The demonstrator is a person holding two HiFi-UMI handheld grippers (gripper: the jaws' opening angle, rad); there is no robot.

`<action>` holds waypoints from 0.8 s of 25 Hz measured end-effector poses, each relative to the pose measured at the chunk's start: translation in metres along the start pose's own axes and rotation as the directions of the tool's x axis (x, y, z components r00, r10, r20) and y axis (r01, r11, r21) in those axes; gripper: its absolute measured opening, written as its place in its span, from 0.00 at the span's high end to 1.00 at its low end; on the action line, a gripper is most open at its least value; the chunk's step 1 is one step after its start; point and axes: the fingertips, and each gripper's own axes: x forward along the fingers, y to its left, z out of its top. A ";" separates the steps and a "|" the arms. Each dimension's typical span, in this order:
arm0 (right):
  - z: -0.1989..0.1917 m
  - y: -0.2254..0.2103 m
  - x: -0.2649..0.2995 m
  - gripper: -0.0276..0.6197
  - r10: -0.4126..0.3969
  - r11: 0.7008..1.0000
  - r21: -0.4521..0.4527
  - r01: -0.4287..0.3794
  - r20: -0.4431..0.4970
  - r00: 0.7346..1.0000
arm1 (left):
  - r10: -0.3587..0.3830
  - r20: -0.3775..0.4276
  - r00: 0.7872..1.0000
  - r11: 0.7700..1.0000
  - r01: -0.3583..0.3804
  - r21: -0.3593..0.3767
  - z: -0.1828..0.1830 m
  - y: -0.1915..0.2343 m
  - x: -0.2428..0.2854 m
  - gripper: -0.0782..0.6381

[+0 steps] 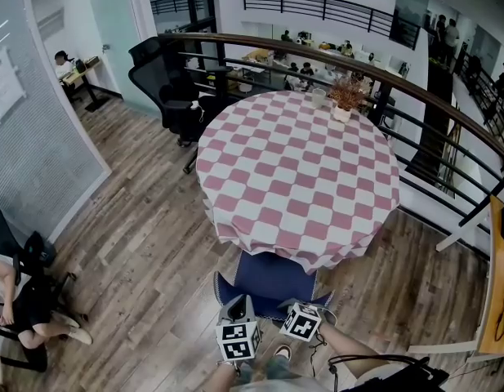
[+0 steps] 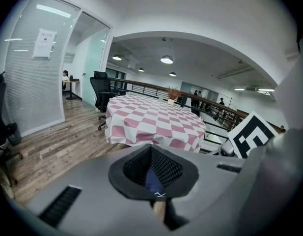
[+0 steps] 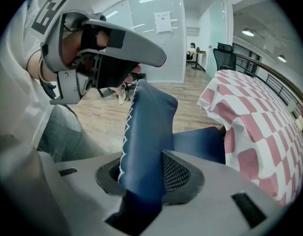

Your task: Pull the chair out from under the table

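Right tool (image 3: 141, 178) clamped on chair (image 3: 149, 127) backrest; left tool (image 2: 153, 180) likewise.

Round worktop (image 1: 296, 178) at centre frame in the head view, draped in a pink-and-white checked cloth (image 1: 235, 233) hanging over the rim all round. Carries a small potted plant (image 1: 346, 98) near the far edge, toward the upper right, with a pale cup (image 1: 318, 97) just left of it. Stands on a wood-plank floor (image 1: 145, 251). On that floor, a blue chair (image 1: 272, 278) partly under the near rim at lower centre, and black office chairs (image 1: 166, 88) at the upper left, near the worktop's far-left side.
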 end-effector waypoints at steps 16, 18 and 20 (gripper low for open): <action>0.001 0.000 -0.001 0.78 -0.020 0.999 -0.027 0.020 -0.007 1.000 | -0.008 -0.023 1.000 1.000 0.009 0.012 -0.011 0.004 -0.015 0.89; 0.000 0.000 -0.001 0.78 -0.024 0.999 -0.030 0.023 -0.007 1.000 | -0.007 -0.026 1.000 1.000 0.007 0.011 -0.013 0.006 -0.017 0.89; 0.000 0.001 -0.001 0.78 -0.031 0.999 -0.034 0.030 -0.005 1.000 | -0.006 -0.026 1.000 1.000 0.006 0.007 -0.015 0.008 -0.019 0.89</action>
